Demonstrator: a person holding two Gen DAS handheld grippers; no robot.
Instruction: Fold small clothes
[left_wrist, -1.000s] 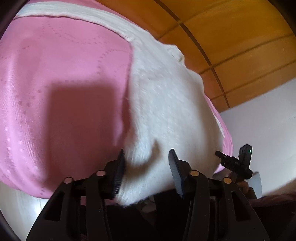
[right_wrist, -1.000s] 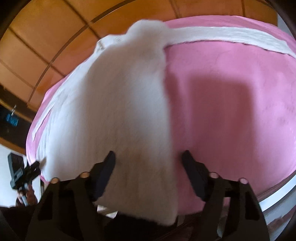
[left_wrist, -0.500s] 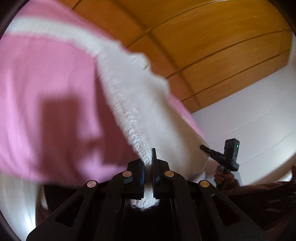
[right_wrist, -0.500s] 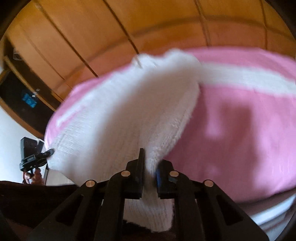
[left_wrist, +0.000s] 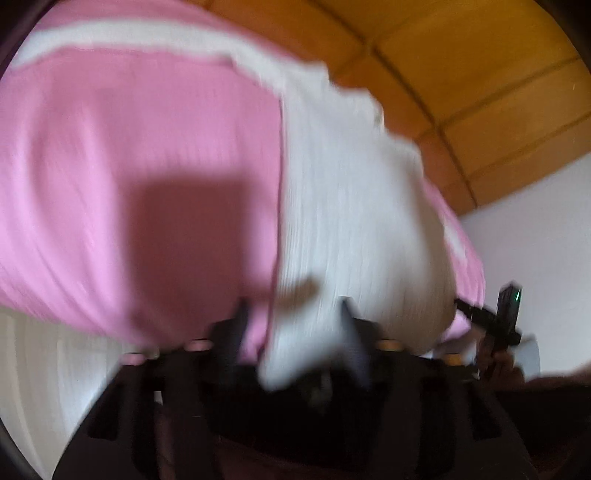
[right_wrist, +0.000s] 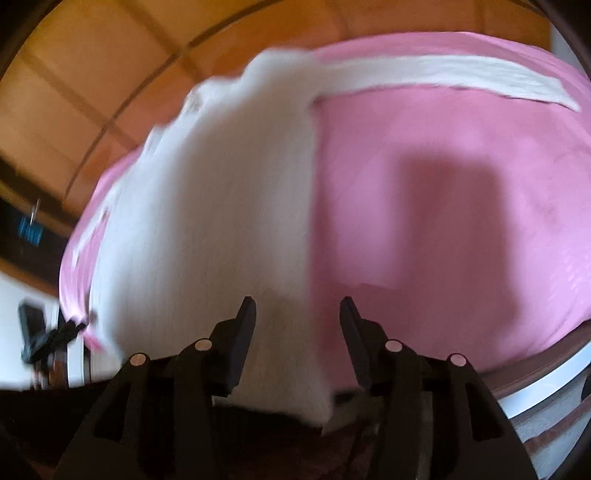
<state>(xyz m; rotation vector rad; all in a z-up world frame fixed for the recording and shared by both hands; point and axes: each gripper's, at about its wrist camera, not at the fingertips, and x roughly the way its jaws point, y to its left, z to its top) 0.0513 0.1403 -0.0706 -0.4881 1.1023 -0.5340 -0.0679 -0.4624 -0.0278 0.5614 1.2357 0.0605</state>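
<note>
A wooden panelled wall (left_wrist: 480, 74) fills the background, and below it a bed with a pink cover (right_wrist: 461, 206) takes up most of both views, a white band (right_wrist: 443, 79) running along its far edge. On the cover lies the white knitted garment (right_wrist: 221, 221), spread lengthwise from the far side of the bed down to the near edge, where its lower end hangs towards the cameras. Its long edge looks straight, so one lengthwise fold may already be made, though blur hides any layering; it is long, so it seems at least a crosswise fold is left, and the job looks roughly midway at best. The left gripper (left_wrist: 293, 321) has its fingers apart and opening, the garment's near corner lying loosely between them without being pinched. The right gripper (right_wrist: 297, 314) likewise stands partly open and widening, the garment's near edge between its fingers but not clamped. Each view shows the other gripper at the bed's near edge.
</note>
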